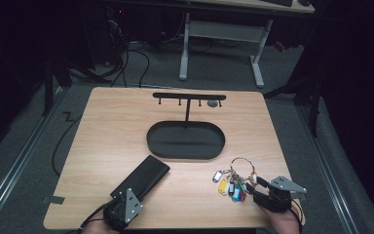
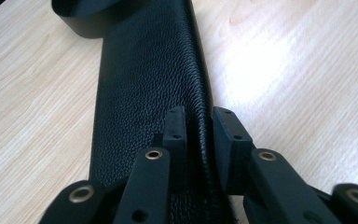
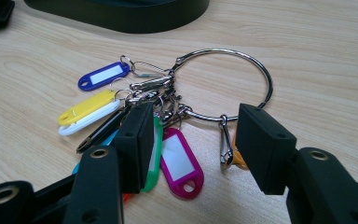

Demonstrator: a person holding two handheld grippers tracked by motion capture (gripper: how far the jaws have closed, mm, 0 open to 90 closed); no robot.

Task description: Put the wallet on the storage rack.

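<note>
Black leather case (image 2: 149,84) flat on desk (image 1: 107,126), long edge pinched in left tongs (image 2: 199,126). Key ring with coloured tags (image 3: 168,107) flat ahead of right tongs (image 3: 193,140), spread astride, not yet gripping. Hook stand (image 1: 187,100) beyond, likely destination.

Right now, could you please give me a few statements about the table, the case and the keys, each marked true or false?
1. The left tongs pinch the edge of the black leather case. True.
2. The key ring hangs on the hook stand. False: it lies on the table by the right tongs.
3. The right tongs are open, their pads either side of the tags. True.
4. The oval tray holds the keys. False: nothing lies in it.
5. The purple tag lies flat on the wood. True.
</note>
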